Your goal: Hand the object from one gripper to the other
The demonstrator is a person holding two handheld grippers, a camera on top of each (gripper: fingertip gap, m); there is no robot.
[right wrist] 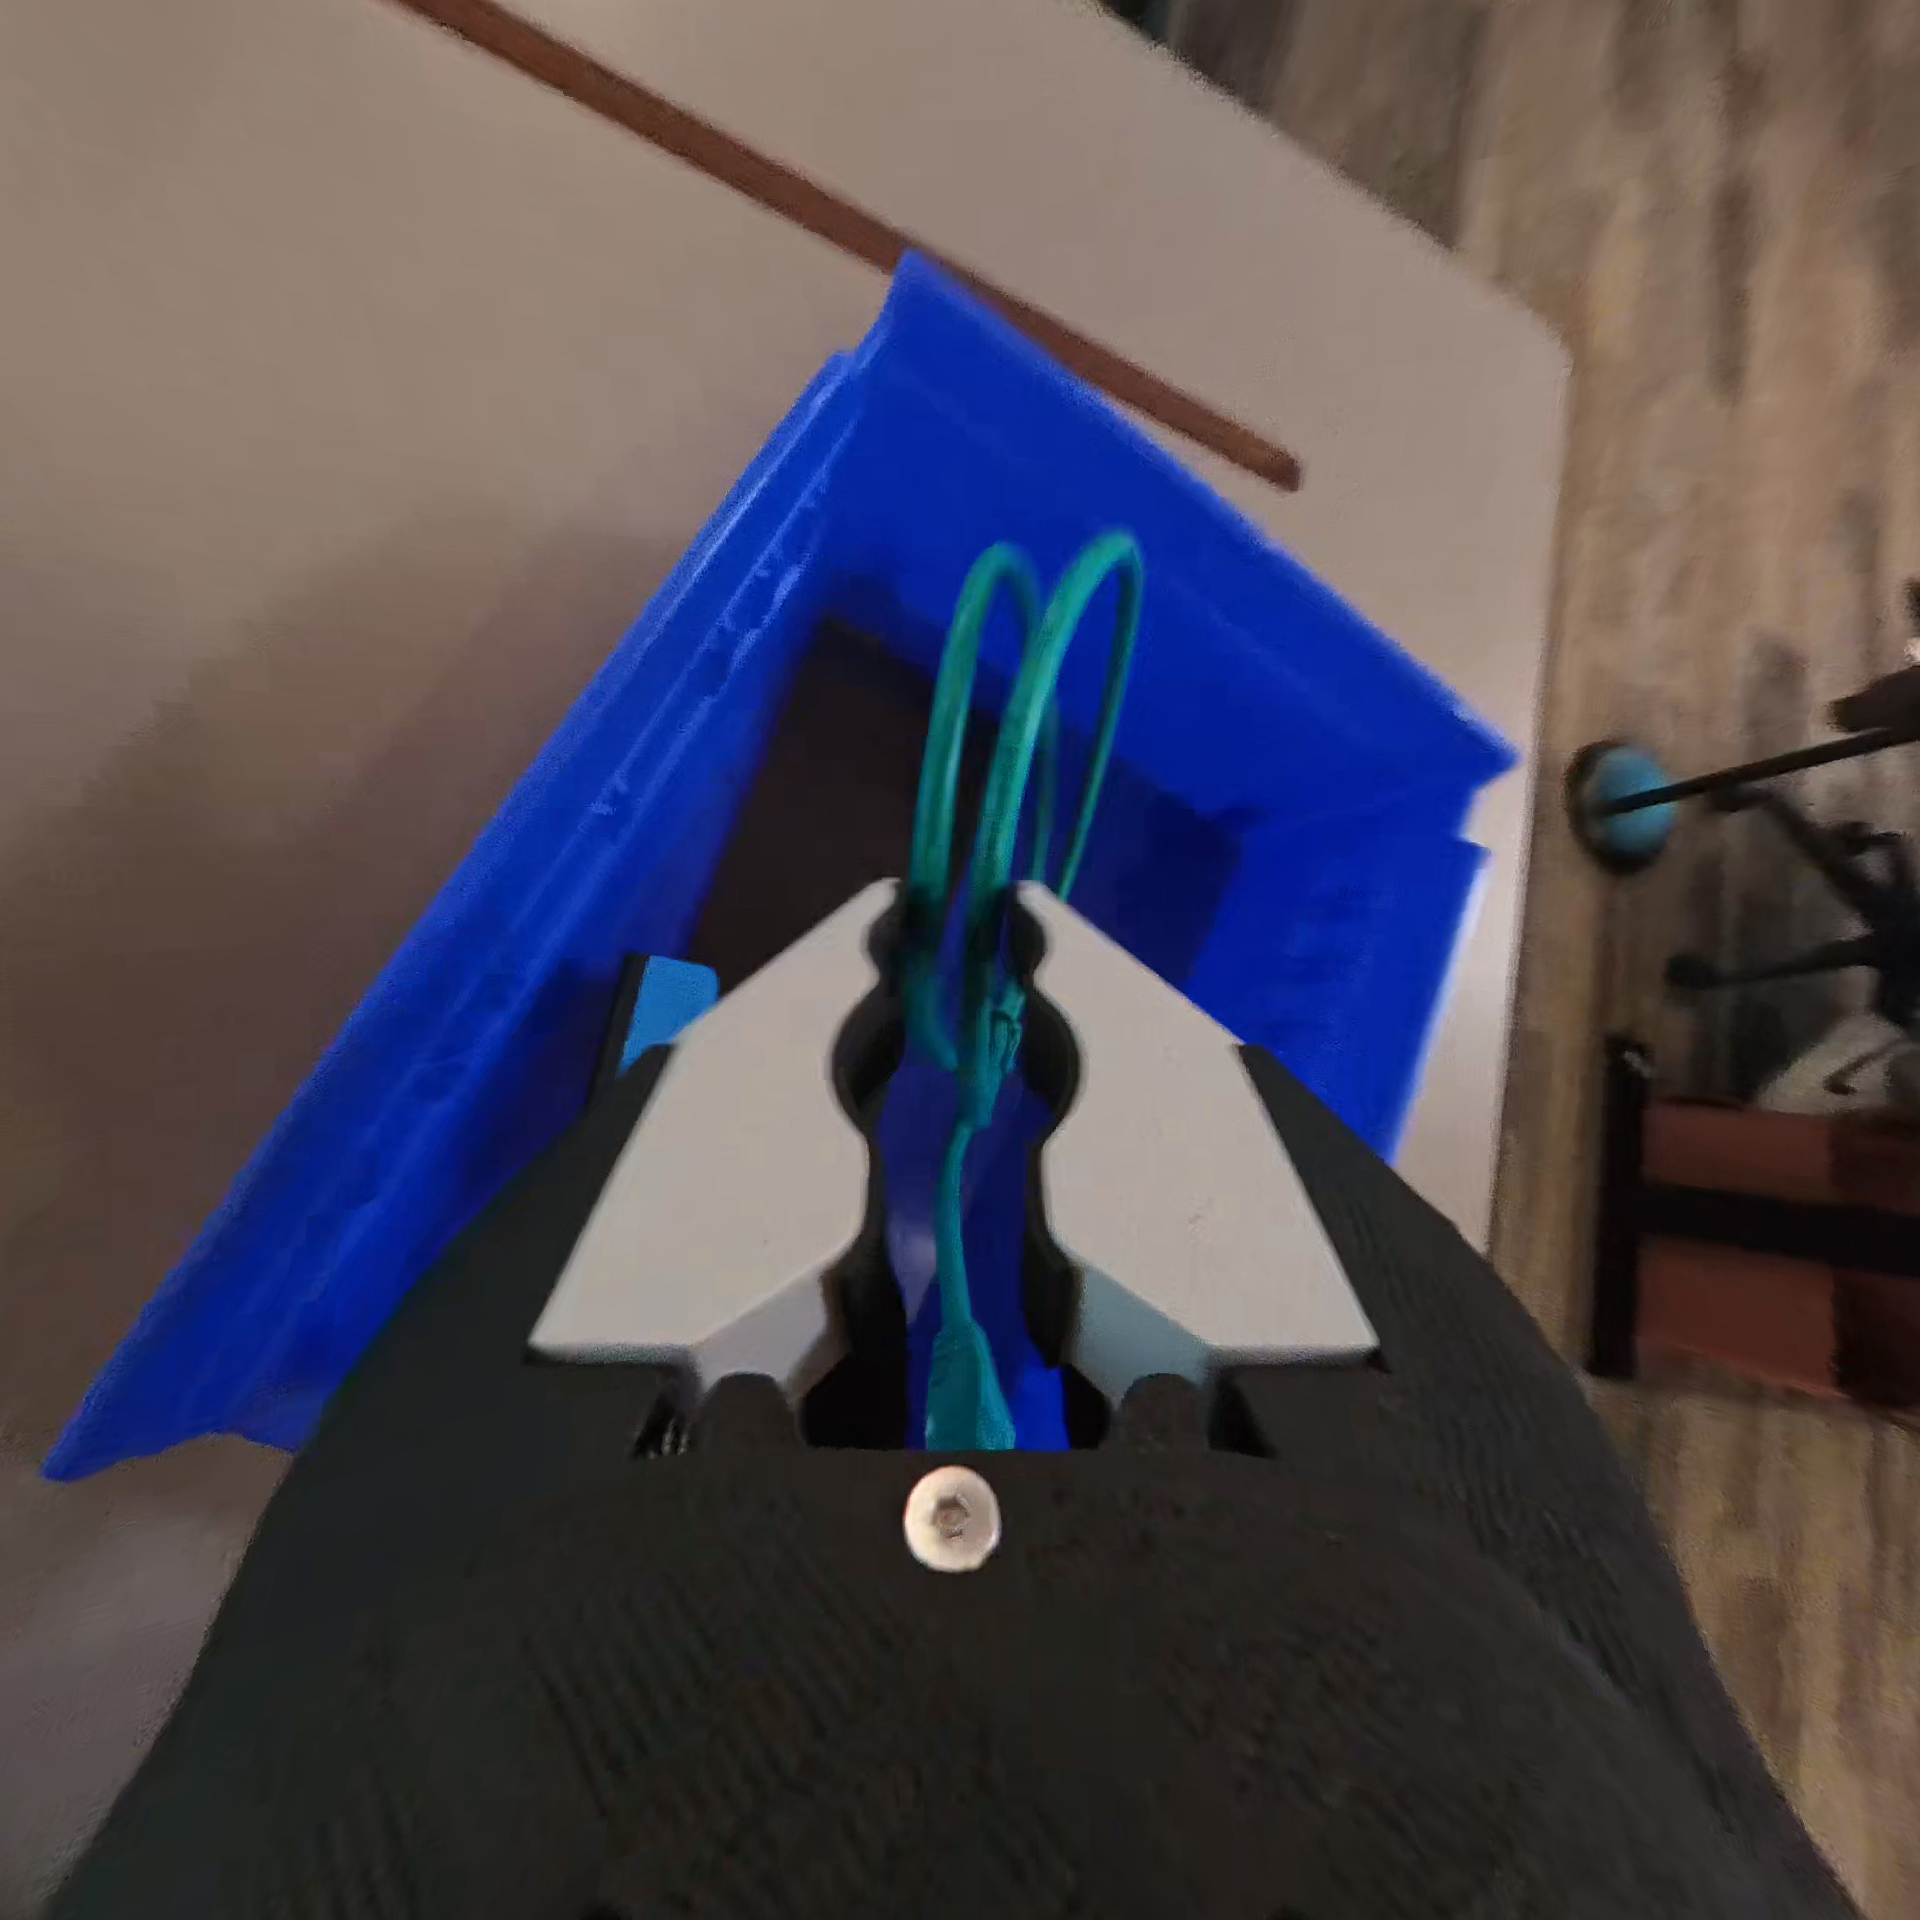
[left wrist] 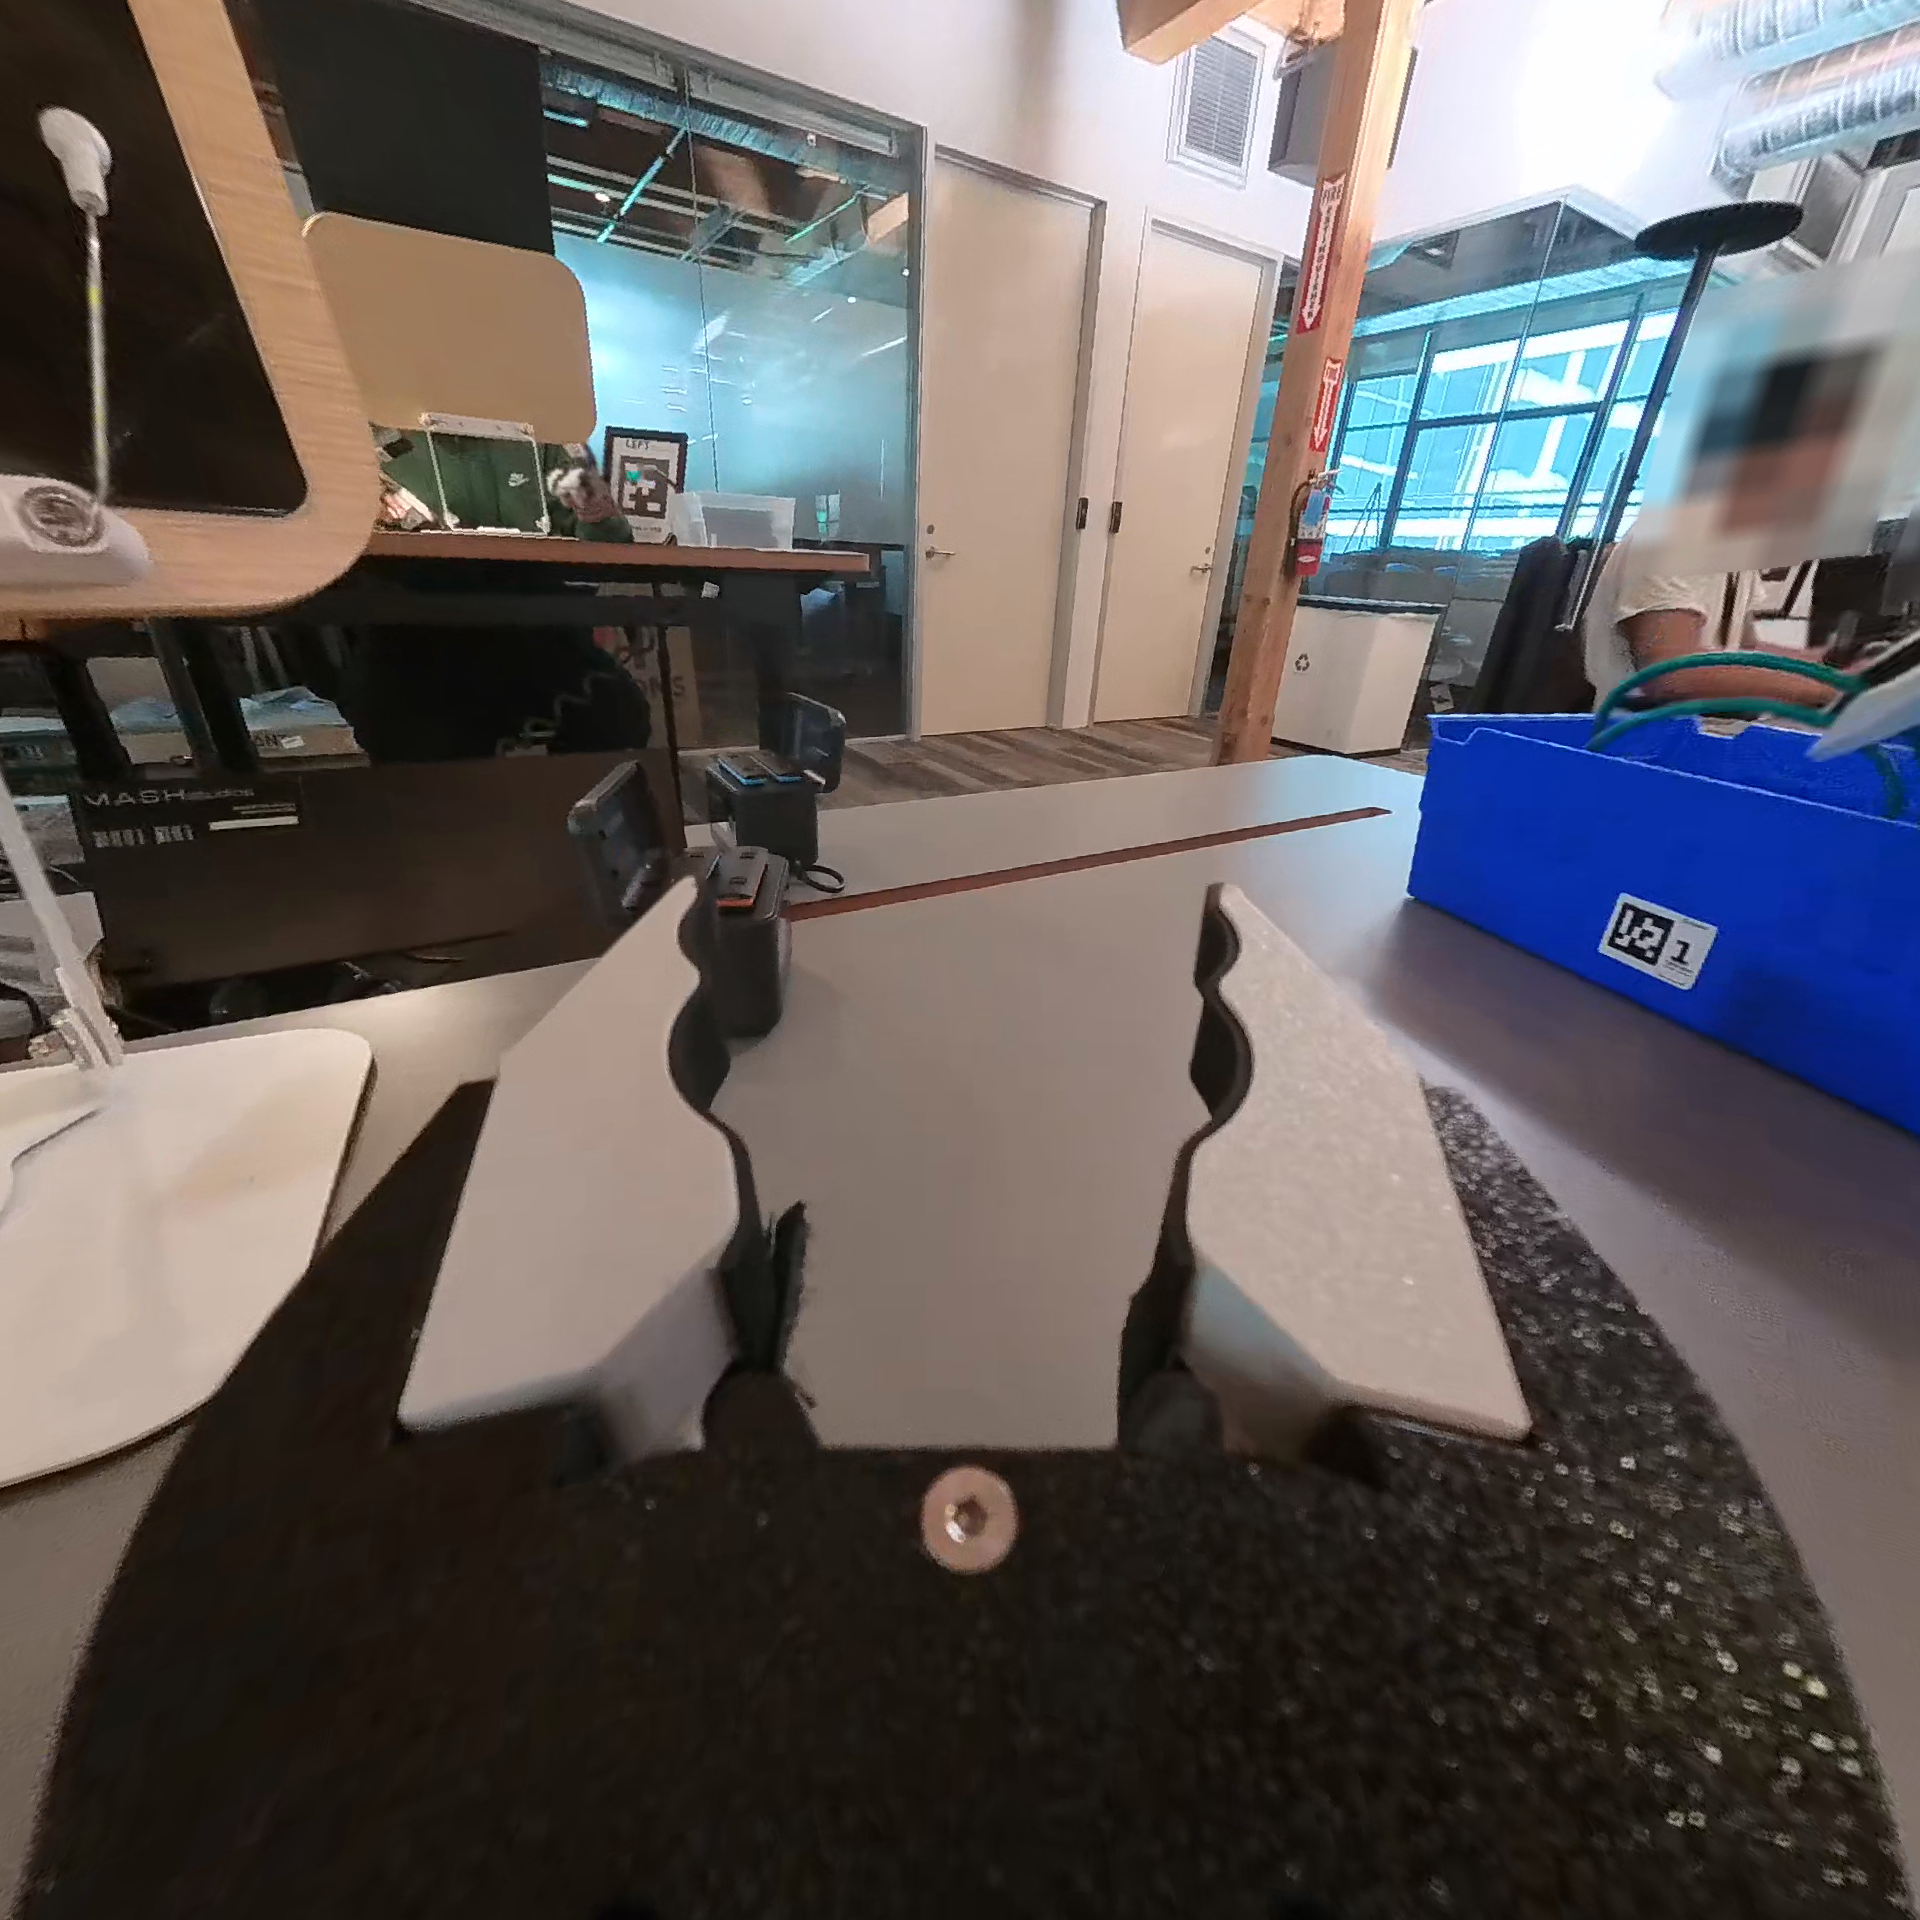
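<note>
Your right claw [right wrist: 961, 914] was clamped on green cable [right wrist: 1023, 727], loops dangling over blue bin [right wrist: 582, 935]. Your left claw [left wrist: 956, 935] gaped empty above worktop [left wrist: 1351, 842], well apart. Best move, judged: present loops sideways, let left bite before releasing.

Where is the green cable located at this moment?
In the right wrist view, the green cable is clamped between the right gripper's fingertips, its loops hanging over the open blue bin. In the left wrist view it shows at far right above that bin.

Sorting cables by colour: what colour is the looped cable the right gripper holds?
Teal green; the thin looped cable shows best in the right wrist view, above the blue plastic bin.
</note>
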